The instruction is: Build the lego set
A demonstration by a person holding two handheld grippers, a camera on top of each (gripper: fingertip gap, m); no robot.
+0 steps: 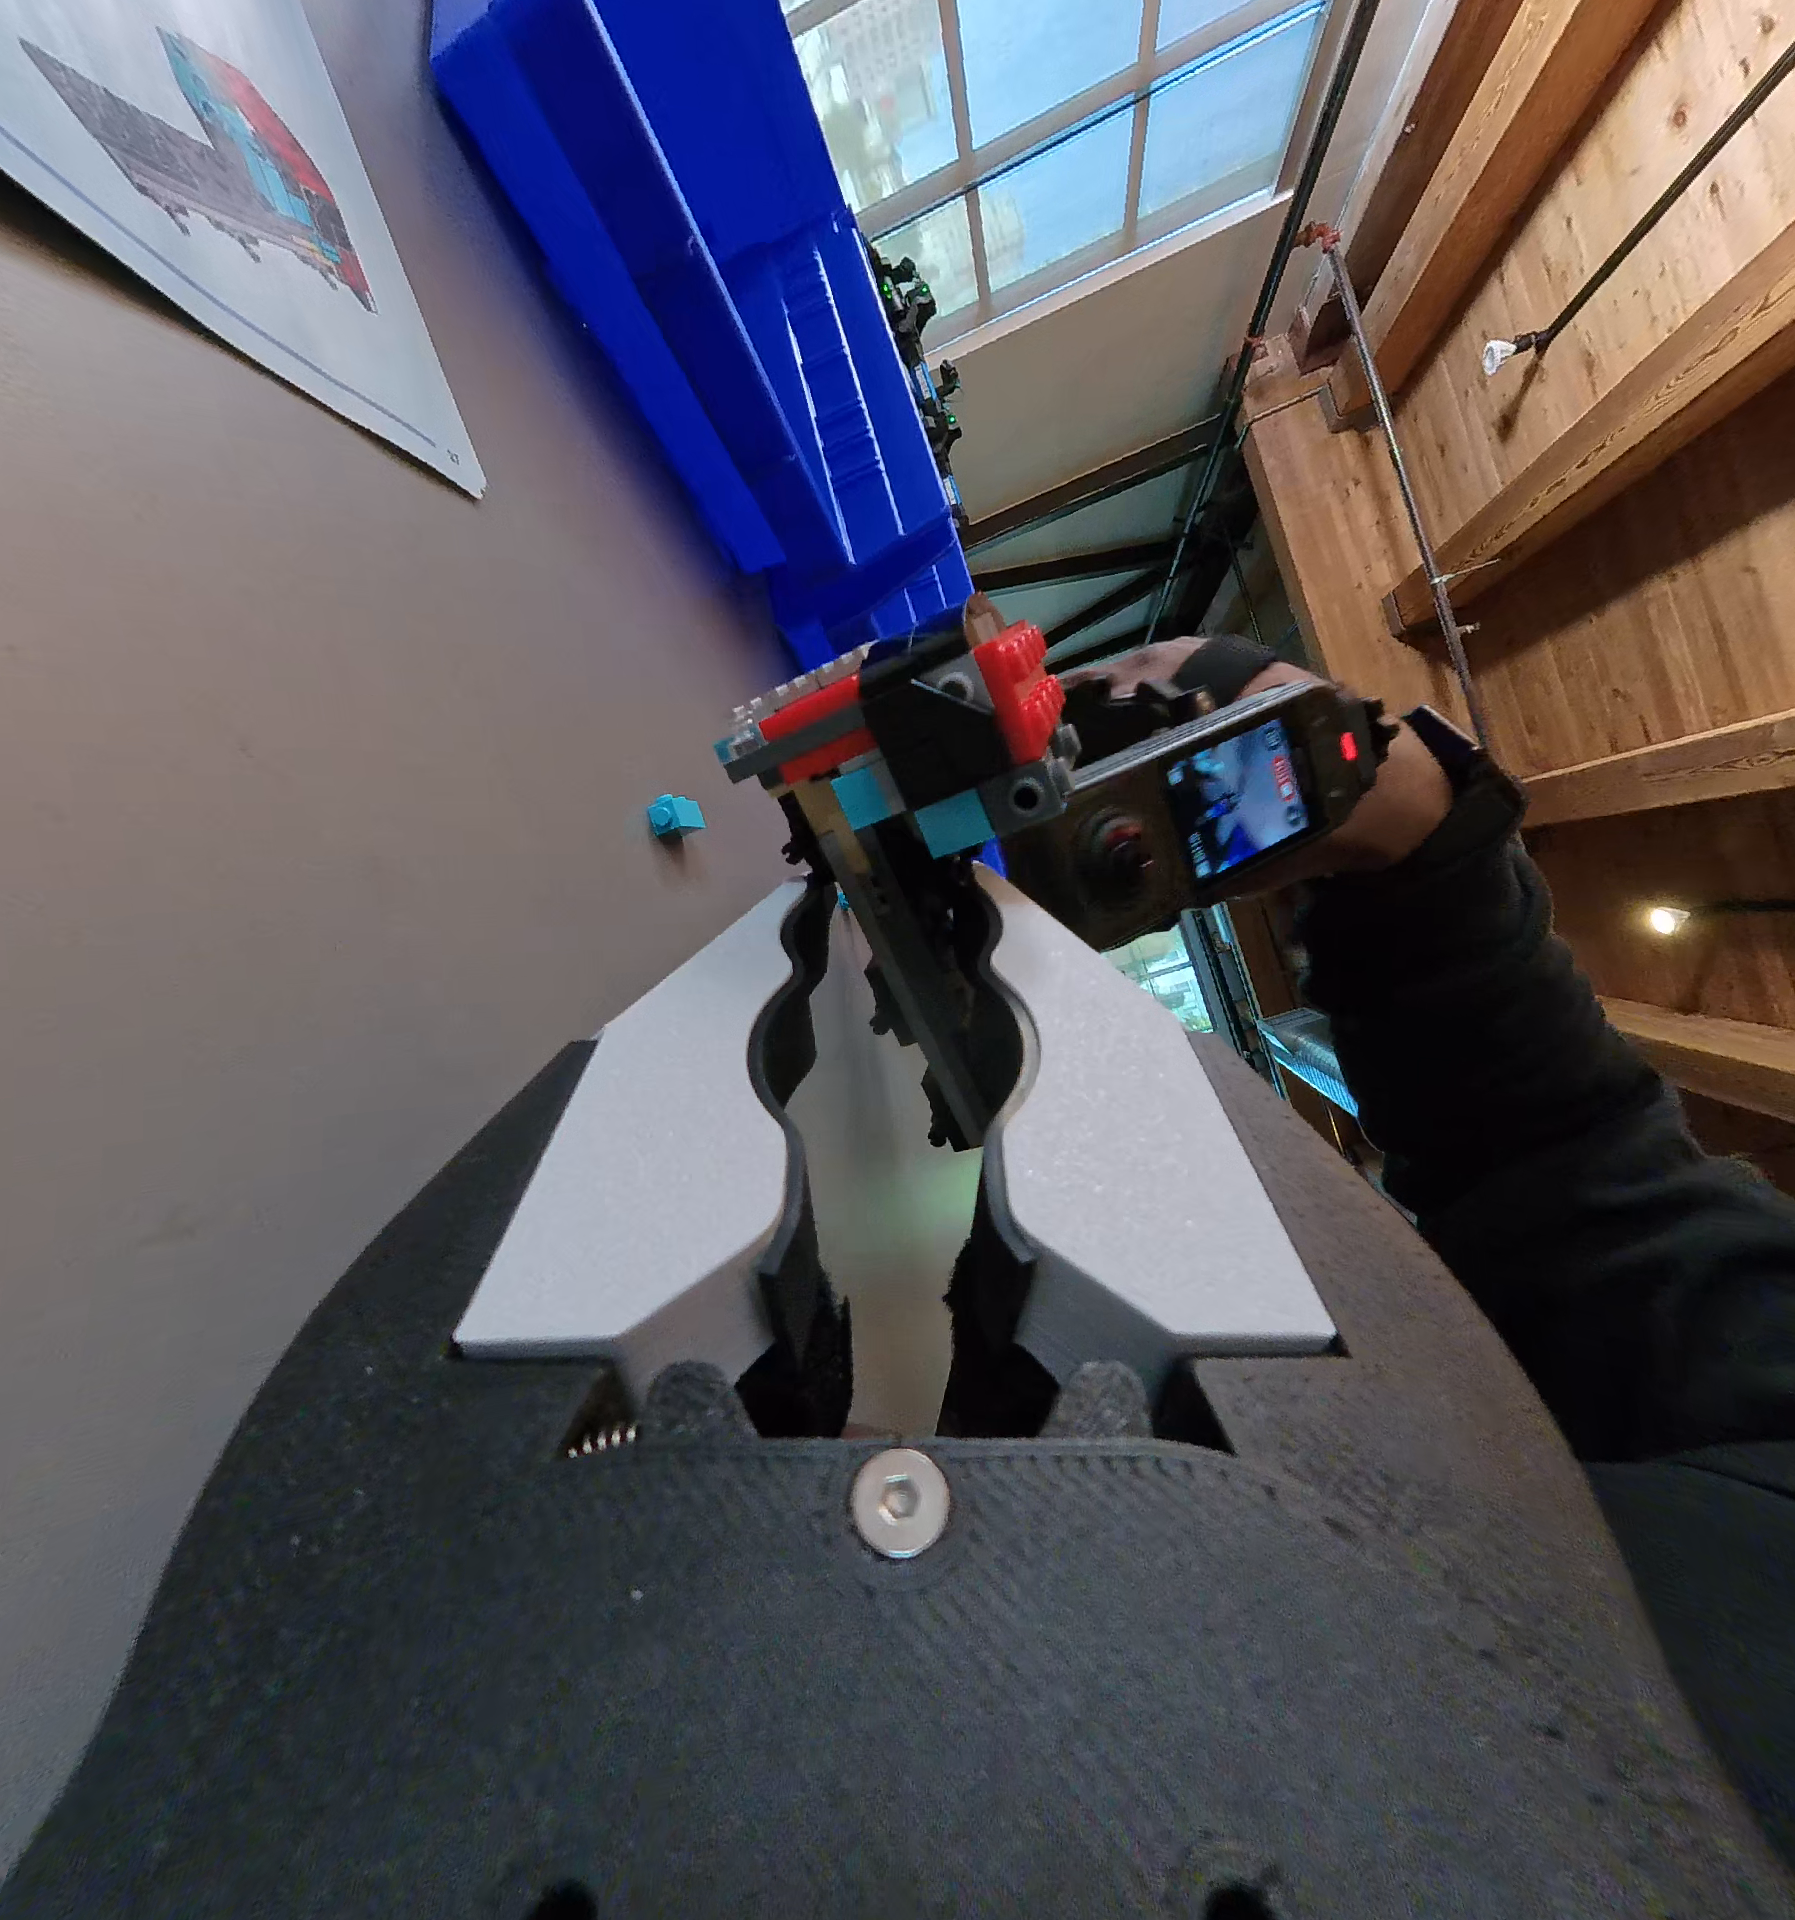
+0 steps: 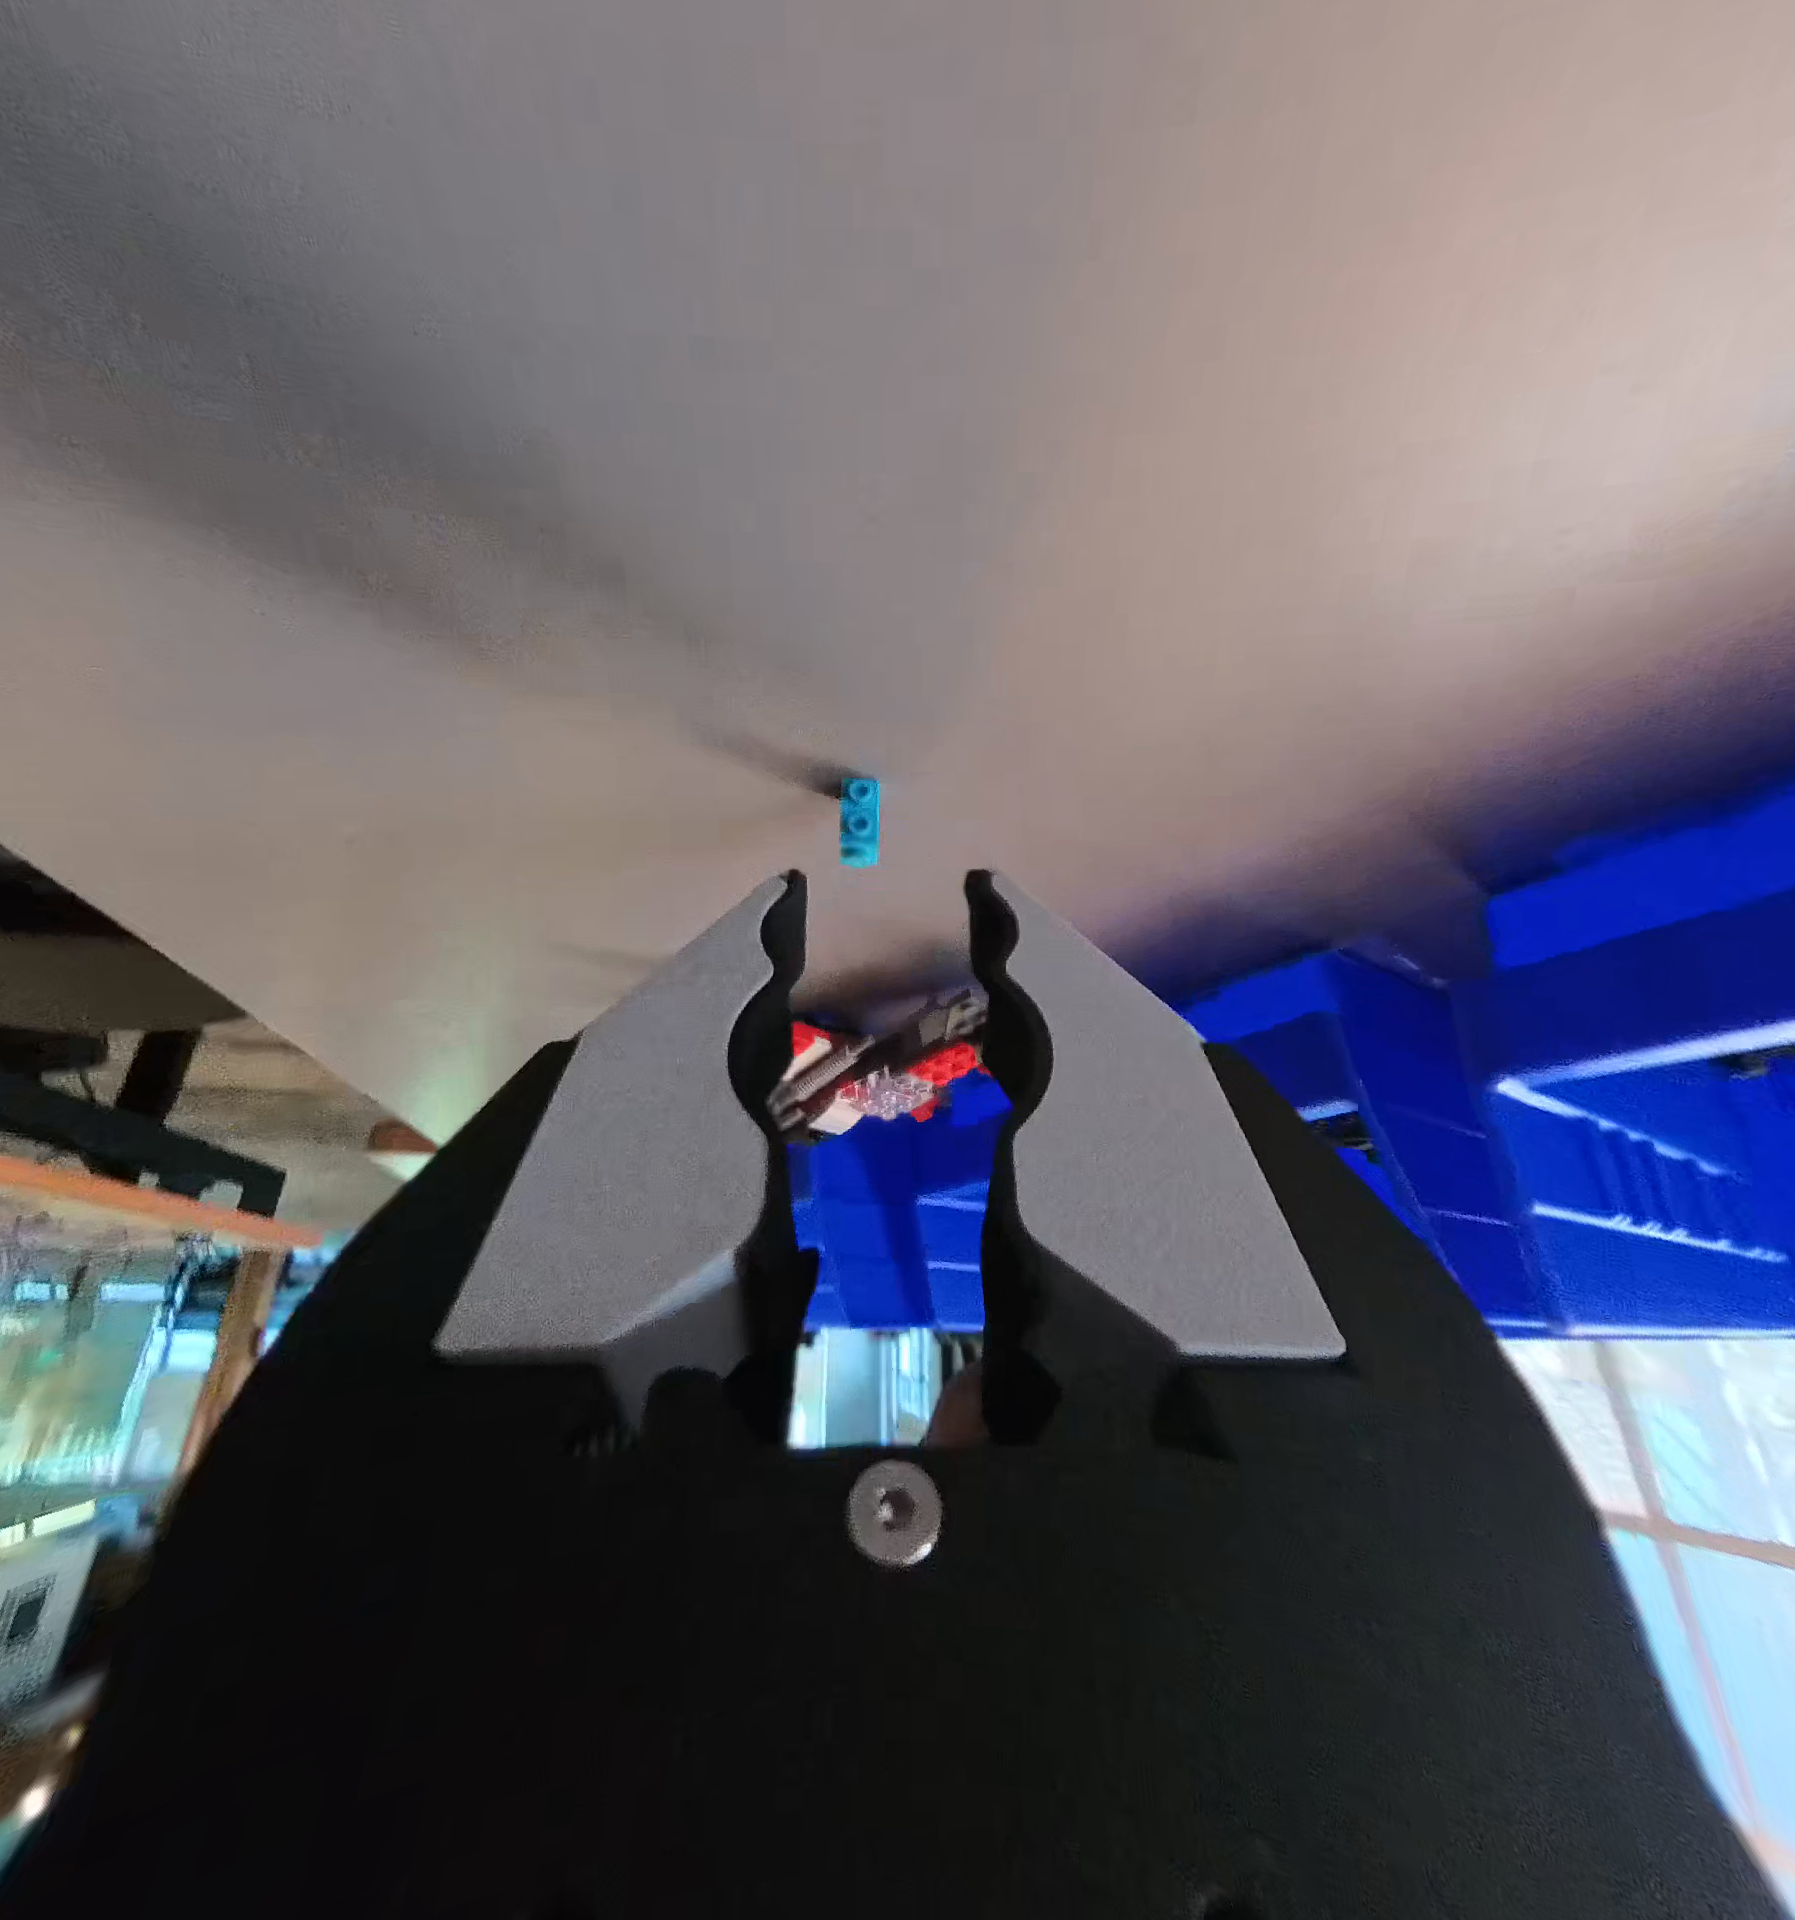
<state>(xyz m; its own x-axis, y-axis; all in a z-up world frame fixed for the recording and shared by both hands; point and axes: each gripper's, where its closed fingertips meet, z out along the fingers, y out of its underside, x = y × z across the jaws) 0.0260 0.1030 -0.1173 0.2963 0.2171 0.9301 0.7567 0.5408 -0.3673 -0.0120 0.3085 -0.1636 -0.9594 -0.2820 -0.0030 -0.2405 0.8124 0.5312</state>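
Note:
My left gripper (image 1: 893,883) is shut on a partly built lego model (image 1: 872,748) of dark grey, red and teal bricks. The model's long dark part runs down between the fingers and its blocky end sticks out past the tips. A loose teal brick (image 1: 675,816) lies on the grey table left of the model. My right gripper (image 2: 882,883) is open and empty, and the teal brick (image 2: 860,821) lies just beyond its tips. The model (image 2: 872,1070) shows blurred through the gap between its fingers. The right gripper's body (image 1: 1163,821), held by a gloved hand, sits close behind the model.
A printed instruction sheet (image 1: 197,208) lies on the table (image 1: 249,831) at the far left. Blue bins (image 1: 716,312) stand along the table's far side and also show in the right wrist view (image 2: 1495,1143). A black sleeve (image 1: 1547,1143) fills the right. My right fingertips sit around 20 centimetres from my left ones.

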